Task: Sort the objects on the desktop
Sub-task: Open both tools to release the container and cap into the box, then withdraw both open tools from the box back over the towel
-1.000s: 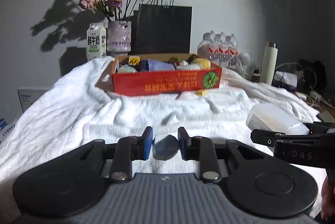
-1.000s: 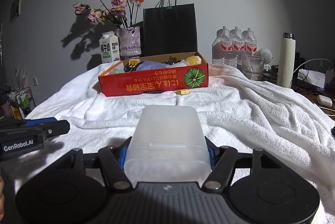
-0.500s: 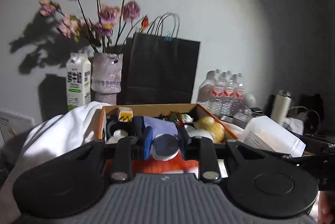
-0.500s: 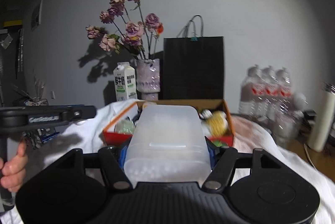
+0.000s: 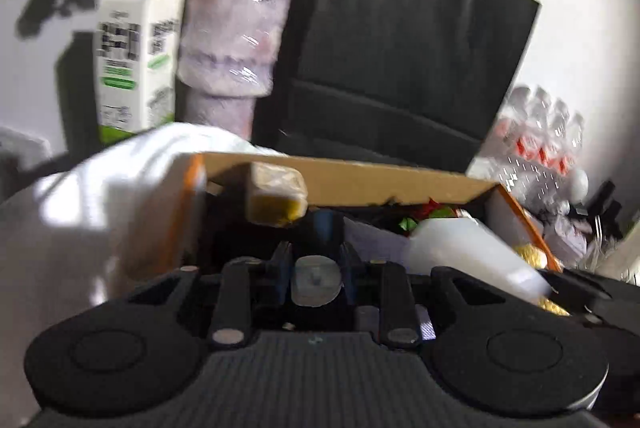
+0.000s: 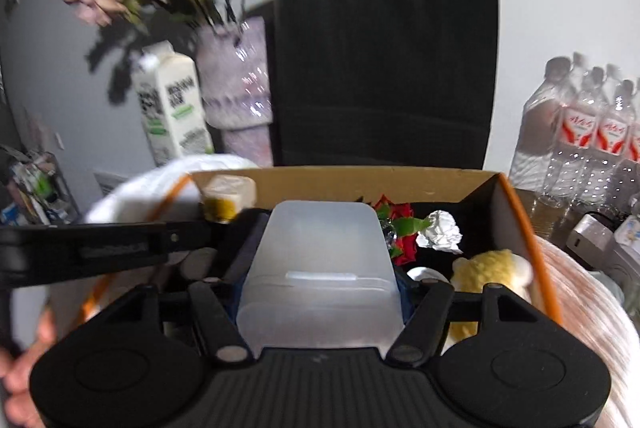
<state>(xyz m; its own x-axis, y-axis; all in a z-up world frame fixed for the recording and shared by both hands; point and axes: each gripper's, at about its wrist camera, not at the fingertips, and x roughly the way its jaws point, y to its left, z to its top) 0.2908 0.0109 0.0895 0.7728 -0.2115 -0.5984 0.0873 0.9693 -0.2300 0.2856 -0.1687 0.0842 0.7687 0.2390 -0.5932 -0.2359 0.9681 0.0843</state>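
Two grippers are over the open cardboard box (image 6: 400, 180), and each one holds one thing. From the left wrist, the left gripper (image 5: 316, 268) is closed narrow on a small grey disc (image 5: 316, 280), which sits between its blue fingers (image 5: 282, 268) above the dark inside of the box. This disc cannot be seen from the right wrist; there only the black side of the left gripper (image 6: 100, 248) crosses the left part of the picture and hides that corner of the box.

From the right wrist, the right gripper (image 6: 320, 288) is clamped on a white plastic container (image 6: 320, 268), wide between its fingers and pointing into the box. The left wrist shows the same container (image 5: 468, 256) from the side, tilted over the right half of the box.

Only the right view shows the contents well — one red flower (image 6: 400, 236), one crumpled white paper (image 6: 440, 232) and one yellow soft thing (image 6: 492, 272), near each other. One yellow-and-white packet (image 6: 228, 196) leans at the back left corner.

Behind the box stand one milk carton (image 6: 172, 108), one vase (image 6: 236, 84) with flowers, and one black paper bag (image 6: 384, 60). At the right are water bottles (image 6: 580, 124); at least three, the exact number I cannot tell. A white towel (image 5: 100, 196) lies at the left of the box.
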